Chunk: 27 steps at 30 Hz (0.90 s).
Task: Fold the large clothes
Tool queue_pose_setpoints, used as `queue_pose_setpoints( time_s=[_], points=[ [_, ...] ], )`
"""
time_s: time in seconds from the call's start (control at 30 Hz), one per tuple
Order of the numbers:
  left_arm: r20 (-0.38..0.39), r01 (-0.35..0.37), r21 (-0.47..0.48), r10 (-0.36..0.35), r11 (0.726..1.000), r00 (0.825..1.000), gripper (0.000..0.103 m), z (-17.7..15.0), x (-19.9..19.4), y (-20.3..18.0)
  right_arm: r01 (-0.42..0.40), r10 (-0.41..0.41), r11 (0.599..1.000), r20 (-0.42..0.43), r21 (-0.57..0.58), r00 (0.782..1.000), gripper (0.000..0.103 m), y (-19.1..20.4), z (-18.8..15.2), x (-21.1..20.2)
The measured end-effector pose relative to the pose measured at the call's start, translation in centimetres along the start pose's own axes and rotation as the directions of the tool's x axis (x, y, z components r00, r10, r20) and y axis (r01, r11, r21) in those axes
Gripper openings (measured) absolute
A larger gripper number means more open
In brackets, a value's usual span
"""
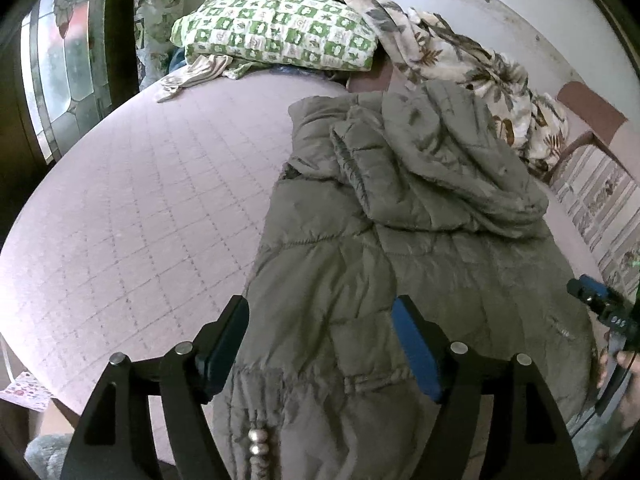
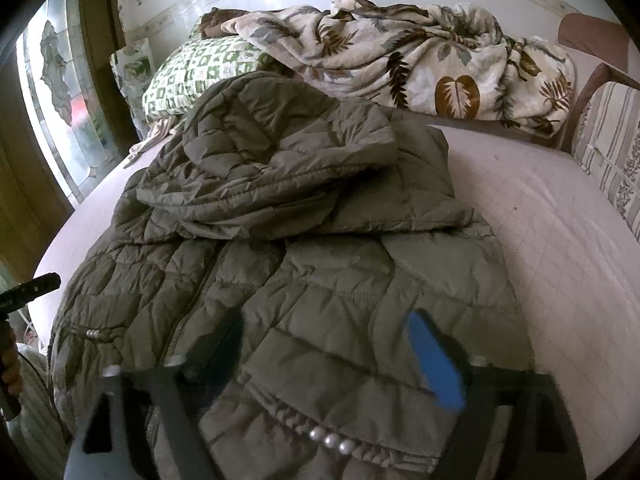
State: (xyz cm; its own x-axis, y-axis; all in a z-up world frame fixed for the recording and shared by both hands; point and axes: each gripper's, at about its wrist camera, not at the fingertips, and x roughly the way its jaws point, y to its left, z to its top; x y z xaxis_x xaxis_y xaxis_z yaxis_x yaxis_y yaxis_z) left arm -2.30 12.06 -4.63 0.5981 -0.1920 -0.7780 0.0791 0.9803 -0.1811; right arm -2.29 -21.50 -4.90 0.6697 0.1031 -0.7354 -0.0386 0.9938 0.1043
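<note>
An olive quilted puffer jacket (image 1: 380, 248) lies on the pink quilted bed (image 1: 140, 200), its sleeves and upper part folded in over the body. It also fills the right wrist view (image 2: 288, 264). Its gathered hem with silver snaps (image 2: 330, 440) is nearest me. My left gripper (image 1: 320, 344) is open, its jaws wide apart just above the hem's left part. My right gripper (image 2: 328, 360) is open above the hem's right part, holding nothing. The right gripper also shows at the left wrist view's right edge (image 1: 600, 304).
A green checked pillow (image 1: 276, 28) and a leaf-print blanket (image 2: 420, 60) lie at the head of the bed. A striped cushion and chair (image 2: 612, 152) stand to the right. A stained-glass door (image 1: 60, 60) is on the left. Bare mattress (image 2: 560, 248) lies right of the jacket.
</note>
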Motion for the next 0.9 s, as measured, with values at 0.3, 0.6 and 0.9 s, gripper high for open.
queue_pose_setpoints(
  time_s=[0.3, 0.6, 0.9],
  points=[
    [0.035, -0.105, 0.103, 0.102, 0.989, 0.994, 0.083, -1.2, -1.2, -0.2, 0.008, -0.009, 0.999, -0.003, -0.036, 1.0, 0.101, -0.3, -0.9, -1.6],
    [-0.024, -0.083, 0.109, 0.086, 0.991, 0.996, 0.085, -2.6, -1.3, 0.4, 0.019, -0.021, 0.999, -0.043, -0.03, 0.999, 0.103, -1.2, -1.1, -3.4],
    [-0.066, -0.068, 0.066, 0.073, 0.995, 0.995, 0.085, -3.5, -0.6, 1.5, 0.071, -0.074, 0.997, -0.079, -0.043, 0.994, 0.103, -2.3, -2.5, -4.1]
  ],
)
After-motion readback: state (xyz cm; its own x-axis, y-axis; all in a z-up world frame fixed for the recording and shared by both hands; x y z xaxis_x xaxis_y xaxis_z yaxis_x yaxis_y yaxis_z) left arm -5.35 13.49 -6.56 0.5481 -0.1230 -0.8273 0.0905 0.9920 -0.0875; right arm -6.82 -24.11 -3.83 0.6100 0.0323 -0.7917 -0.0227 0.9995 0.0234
